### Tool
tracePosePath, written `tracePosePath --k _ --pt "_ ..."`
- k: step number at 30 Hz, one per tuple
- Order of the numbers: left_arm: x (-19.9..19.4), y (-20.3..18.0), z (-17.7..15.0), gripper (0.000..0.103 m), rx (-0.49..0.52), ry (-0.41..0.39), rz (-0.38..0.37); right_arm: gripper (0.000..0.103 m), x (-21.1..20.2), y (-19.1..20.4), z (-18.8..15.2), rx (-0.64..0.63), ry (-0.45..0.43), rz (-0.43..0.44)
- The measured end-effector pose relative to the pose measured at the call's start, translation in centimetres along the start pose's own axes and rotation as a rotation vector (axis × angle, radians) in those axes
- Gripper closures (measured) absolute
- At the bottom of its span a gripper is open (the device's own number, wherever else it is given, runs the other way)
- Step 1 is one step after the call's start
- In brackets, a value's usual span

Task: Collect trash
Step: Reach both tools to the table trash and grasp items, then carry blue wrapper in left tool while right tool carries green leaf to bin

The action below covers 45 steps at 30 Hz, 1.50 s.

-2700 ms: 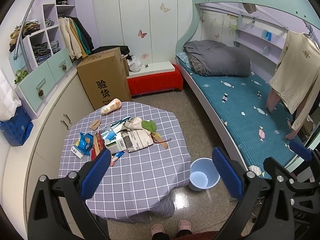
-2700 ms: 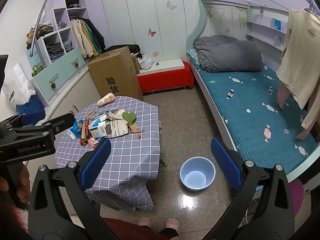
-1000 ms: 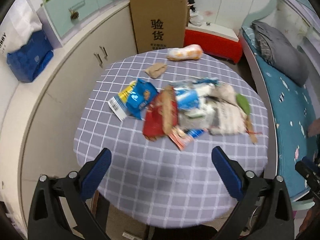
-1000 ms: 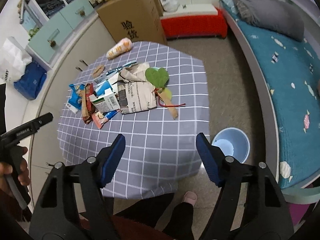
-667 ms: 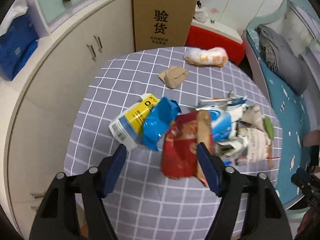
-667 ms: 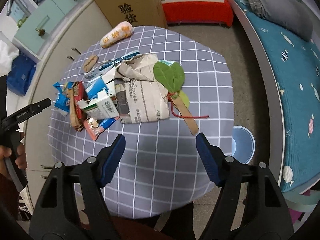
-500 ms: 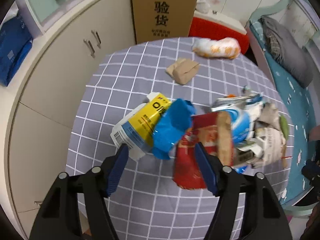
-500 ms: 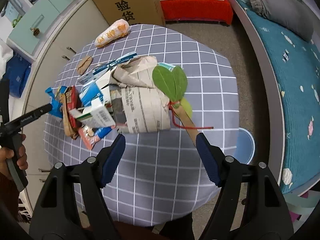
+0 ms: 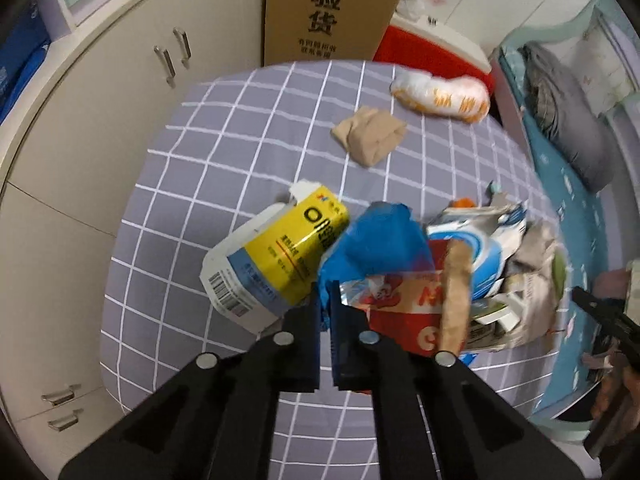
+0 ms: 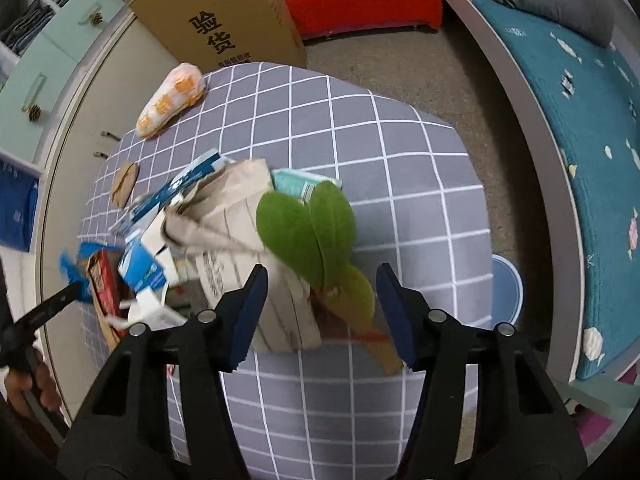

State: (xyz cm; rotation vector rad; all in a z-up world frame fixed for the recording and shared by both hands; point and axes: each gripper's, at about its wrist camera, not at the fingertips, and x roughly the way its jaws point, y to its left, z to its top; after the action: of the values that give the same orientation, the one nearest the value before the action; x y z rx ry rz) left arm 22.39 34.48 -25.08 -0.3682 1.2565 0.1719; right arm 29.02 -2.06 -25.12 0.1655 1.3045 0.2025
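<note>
Left claw (image 9: 326, 308) pinches shut on the lower edge of a crumpled blue plastic wrapper (image 9: 380, 244) beside a yellow-and-white carton (image 9: 280, 264) on the grey checked desk (image 9: 248, 128). Right claw (image 10: 320, 300), jaws just closing and half open, straddles the stem of a green leaf-shaped fan (image 10: 308, 232) without pressing it. A straight lift should free the wrapper without dragging the red snack bag (image 9: 400, 312); the pale blue bucket (image 10: 508, 292) waits on the floor. A second ago both claws hung higher and wide open above the litter.
</note>
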Motion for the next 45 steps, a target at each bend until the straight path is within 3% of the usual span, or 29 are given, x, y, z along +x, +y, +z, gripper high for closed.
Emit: tracePosePath --k 3,6,10,15,21,26,30,35,40,45 --pt "-1.1 -0.4 -0.1 0.1 -0.002 -0.019 -0.014 0.058 1.6 0.1 0.7 0.012 0.033 0.005" --pt "-2.1 -0.8 -0.1 0.101 0.001 -0.044 -0.015 0.075 2.6 0.0 0.8 0.024 0.066 0.036" --pt "-3.8 -0.6 -0.2 0.101 -0.021 -0.074 -0.014 0.09 1.7 -0.1 0.6 0.022 0.046 0.047" --pt "-6.2 -1.6 -0.2 0.101 -0.022 -0.12 -0.03 0.094 -1.5 -0.9 0.1 0.019 0.001 0.078" --pt "-8.5 -6.5 -0.6 0.101 0.035 -0.163 -0.083 0.094 -6.5 -3.3 -1.2 0.081 -0.064 0.149" --pt "-8.9 -13.3 -2.1 0.101 0.143 -0.14 -0.135 0.094 -10.4 -5.6 -2.0 0.088 -0.107 0.194" --pt "-7.1 -20.5 -4.3 0.101 0.226 -0.069 -0.158 0.094 -11.2 -9.6 -3.3 0.12 -0.104 0.184" --pt "-4.6 -29.9 -8.0 0.101 0.301 -0.011 -0.165 0.094 -11.1 -18.2 -6.4 0.167 -0.041 0.141" --pt "0.0 -38.4 -12.9 0.101 0.344 0.118 -0.19 0.094 -9.7 -25.8 -8.9 0.198 0.044 0.092" --pt "4.2 -44.3 -16.4 0.1 0.381 0.203 -0.133 0.092 -7.8 -29.5 -9.5 0.188 0.092 0.083"
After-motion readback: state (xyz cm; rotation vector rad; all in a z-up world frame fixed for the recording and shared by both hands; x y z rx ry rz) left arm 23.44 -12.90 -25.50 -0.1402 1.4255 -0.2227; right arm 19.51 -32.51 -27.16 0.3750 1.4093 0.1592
